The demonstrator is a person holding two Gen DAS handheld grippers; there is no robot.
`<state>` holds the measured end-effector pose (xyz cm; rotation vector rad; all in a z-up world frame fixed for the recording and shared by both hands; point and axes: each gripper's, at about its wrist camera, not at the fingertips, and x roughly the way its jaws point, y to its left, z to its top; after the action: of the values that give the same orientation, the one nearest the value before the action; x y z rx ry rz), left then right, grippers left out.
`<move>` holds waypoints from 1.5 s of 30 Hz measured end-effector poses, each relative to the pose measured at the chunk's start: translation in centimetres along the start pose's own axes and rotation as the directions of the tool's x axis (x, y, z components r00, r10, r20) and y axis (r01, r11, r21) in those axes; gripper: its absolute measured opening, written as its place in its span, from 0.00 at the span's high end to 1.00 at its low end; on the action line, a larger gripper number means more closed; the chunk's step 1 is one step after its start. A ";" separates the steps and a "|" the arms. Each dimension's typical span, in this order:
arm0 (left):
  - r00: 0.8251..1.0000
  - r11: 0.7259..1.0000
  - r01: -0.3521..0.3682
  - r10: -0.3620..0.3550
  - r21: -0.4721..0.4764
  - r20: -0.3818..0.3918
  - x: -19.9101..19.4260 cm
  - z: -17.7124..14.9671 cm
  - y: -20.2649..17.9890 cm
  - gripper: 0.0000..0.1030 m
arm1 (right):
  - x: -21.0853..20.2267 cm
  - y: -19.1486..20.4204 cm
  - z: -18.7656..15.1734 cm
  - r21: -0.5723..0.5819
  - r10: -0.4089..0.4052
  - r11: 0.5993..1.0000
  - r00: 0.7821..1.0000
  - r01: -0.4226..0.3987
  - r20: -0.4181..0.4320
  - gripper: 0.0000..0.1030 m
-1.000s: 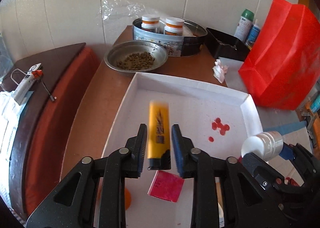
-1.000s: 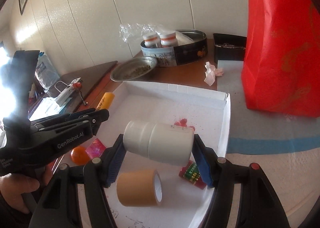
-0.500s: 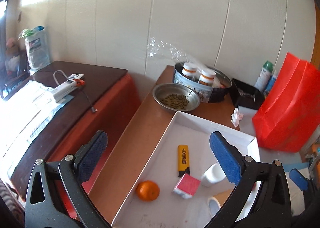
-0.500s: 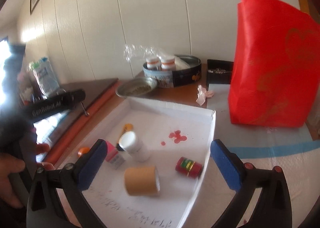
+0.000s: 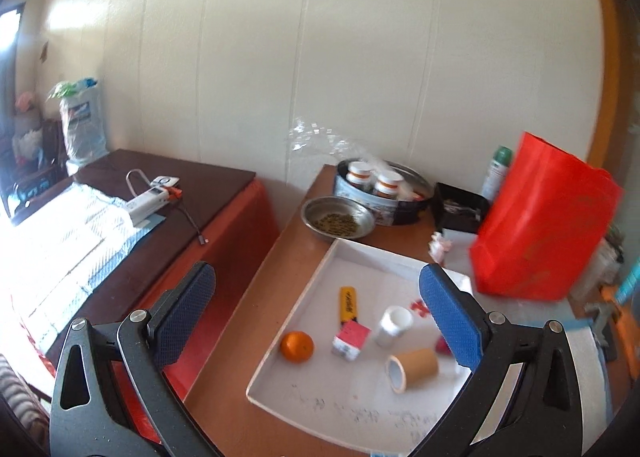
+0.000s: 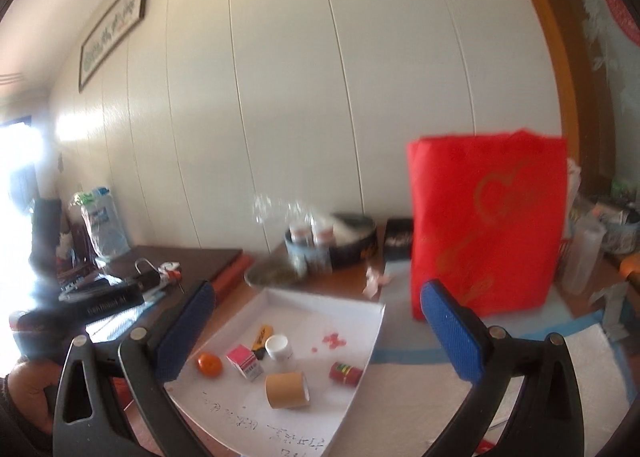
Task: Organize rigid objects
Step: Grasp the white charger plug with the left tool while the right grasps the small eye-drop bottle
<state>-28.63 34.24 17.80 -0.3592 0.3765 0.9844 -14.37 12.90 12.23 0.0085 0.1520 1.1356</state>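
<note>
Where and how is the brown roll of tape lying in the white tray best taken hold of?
The brown tape roll lies on its curved side in the white cardboard tray, open ends facing sideways. Probably best to come from above and close on the two flat end faces, since the curved wall could roll between the pads. The small red can lies close on one side, so descend carefully there.

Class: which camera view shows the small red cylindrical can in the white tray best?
The right wrist view: the small red cylindrical can lies fully visible in the white tray. In the left wrist view only a blurred red sliver shows beside a gripper finger.
</note>
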 end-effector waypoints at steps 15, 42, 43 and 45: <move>0.949 0.942 0.288 -0.257 0.174 -0.181 -3.0 -8.8 -9.5 0.00 | -9.0 -14.5 0.0 0.152 -0.177 0.975 0.982 0.165 0.070 0.00; 0.708 0.724 0.597 -0.275 0.344 -0.650 -0.6 -23.7 -27.4 0.58 | -4.5 -23.1 -14.3 0.079 -0.011 0.995 0.856 0.060 -0.516 0.00; 0.710 0.727 0.596 -0.279 0.340 -0.646 -0.5 -23.7 -27.3 0.58 | -4.0 -22.5 -14.8 0.055 0.001 0.998 0.846 0.033 -0.532 0.00; 0.720 0.734 0.584 -0.271 0.348 -0.638 -0.6 -23.6 -27.0 0.58 | -3.1 -21.5 -15.2 0.027 0.030 0.999 0.832 -0.018 -0.554 0.00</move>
<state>-9.26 9.32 0.65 -0.1995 1.0235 0.2342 1.84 -0.04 -4.26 -0.3077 0.6876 1.1363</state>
